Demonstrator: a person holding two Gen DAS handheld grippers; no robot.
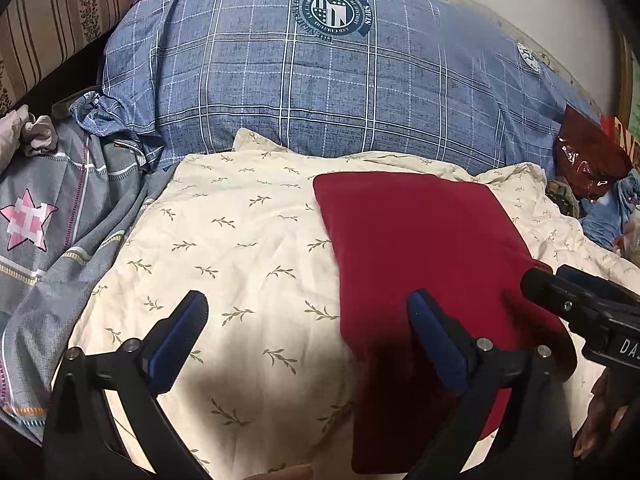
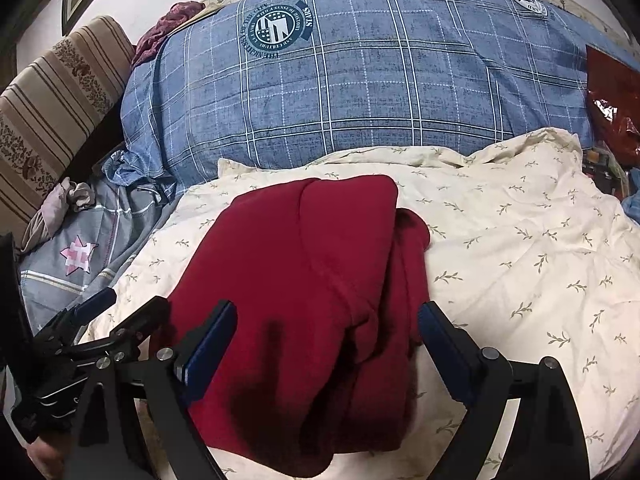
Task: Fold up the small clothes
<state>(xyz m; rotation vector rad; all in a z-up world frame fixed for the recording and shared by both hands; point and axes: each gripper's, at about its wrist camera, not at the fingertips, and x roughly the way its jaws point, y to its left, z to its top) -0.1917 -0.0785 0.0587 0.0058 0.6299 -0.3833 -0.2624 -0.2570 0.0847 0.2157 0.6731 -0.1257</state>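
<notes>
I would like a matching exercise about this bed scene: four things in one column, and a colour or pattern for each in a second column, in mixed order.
Things:
1. folded garment
2. big pillow
3. sheet under the garment
4. left gripper pads

Descriptions:
A. cream with small leaf sprigs
B. dark red
C. blue
D. blue plaid with a round emblem

Pairs: 1-B, 2-D, 3-A, 4-C

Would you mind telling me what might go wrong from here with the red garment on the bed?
1. The red garment is folded, but its right side is bunched in loose layers; a grab there might undo the fold.
2. It lies on a soft, wrinkled cream sheet, so a low pinch could catch the sheet too.
3. The left gripper and right gripper, both open, hover close together and might collide.
</notes>
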